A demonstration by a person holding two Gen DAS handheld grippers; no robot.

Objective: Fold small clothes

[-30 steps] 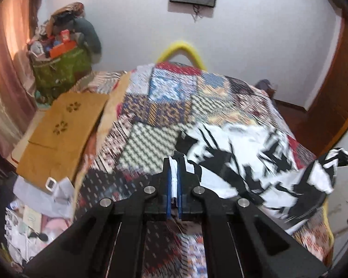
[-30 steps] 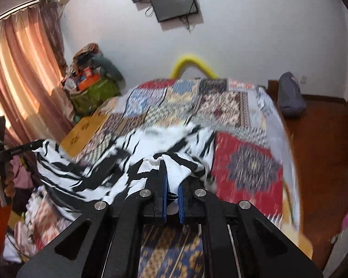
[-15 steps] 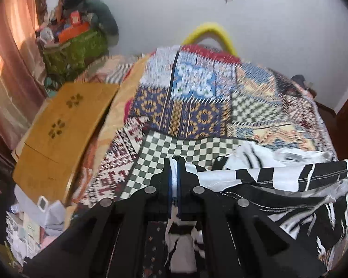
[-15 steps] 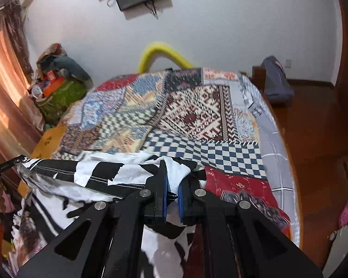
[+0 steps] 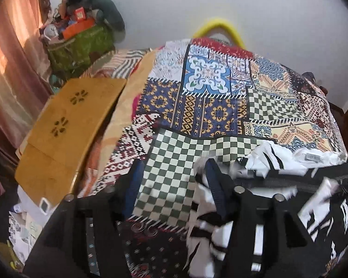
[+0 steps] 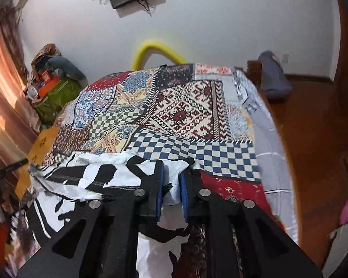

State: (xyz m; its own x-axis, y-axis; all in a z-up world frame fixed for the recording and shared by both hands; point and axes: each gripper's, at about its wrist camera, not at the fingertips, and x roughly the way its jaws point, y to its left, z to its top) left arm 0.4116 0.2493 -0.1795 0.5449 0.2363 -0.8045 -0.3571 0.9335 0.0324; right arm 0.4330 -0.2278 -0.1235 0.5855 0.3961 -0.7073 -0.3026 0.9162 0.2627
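Note:
A black-and-white patterned garment [image 5: 297,180] lies folded over on the patchwork bedspread [image 5: 211,97]; its white label faces up. My left gripper [image 5: 171,185] is open, jaws wide apart over the green checked patch, with the garment's edge against its right finger [image 5: 217,194]. In the right wrist view the garment [image 6: 92,176] stretches to the left. My right gripper [image 6: 171,185] has its jaws partly apart, with white cloth of the garment lying between them.
A wooden lap tray [image 5: 65,125] sits at the bed's left side. A green bag heaped with items [image 5: 81,37] stands by the curtain. A yellow curved bar [image 6: 155,51] rises behind the bed. Wooden floor [image 6: 313,139] and a grey bag [image 6: 272,76] lie right.
Both grippers lowered the garment onto the bed. The left gripper opened wide and let go of the cloth. The right gripper's jaws have parted from their tight grip.

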